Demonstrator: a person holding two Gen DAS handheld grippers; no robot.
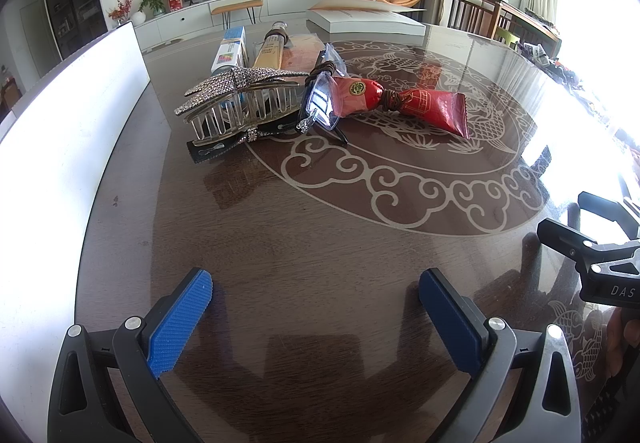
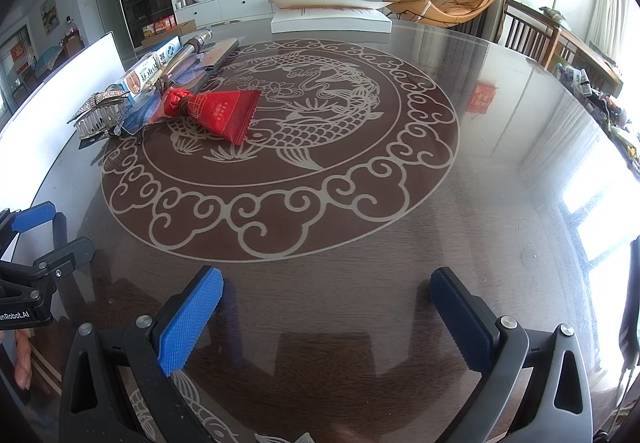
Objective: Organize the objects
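Observation:
A pile of small items lies on the round glass-topped table [image 1: 360, 251]. A rhinestone hair claw [image 1: 240, 103] sits at the front left of the pile, with glasses in a clear sleeve [image 1: 320, 99] beside it. To the right lies a red candy packet [image 1: 404, 103] tied with brown cord. Behind them lie a small carton [image 1: 230, 51] and a gold tube [image 1: 270, 49]. My left gripper [image 1: 316, 307] is open and empty, well short of the pile. My right gripper [image 2: 326, 307] is open and empty; the red packet [image 2: 218, 113] and hair claw [image 2: 100, 115] lie far to its upper left.
A white box wall [image 1: 68, 131] borders the table's left side. A thick white book [image 1: 366, 21] with an open cover lies at the far edge. Wooden chairs [image 2: 536, 35] stand at the right. The other gripper's body shows at each view's side edge, with a hand [image 2: 22, 359] under it.

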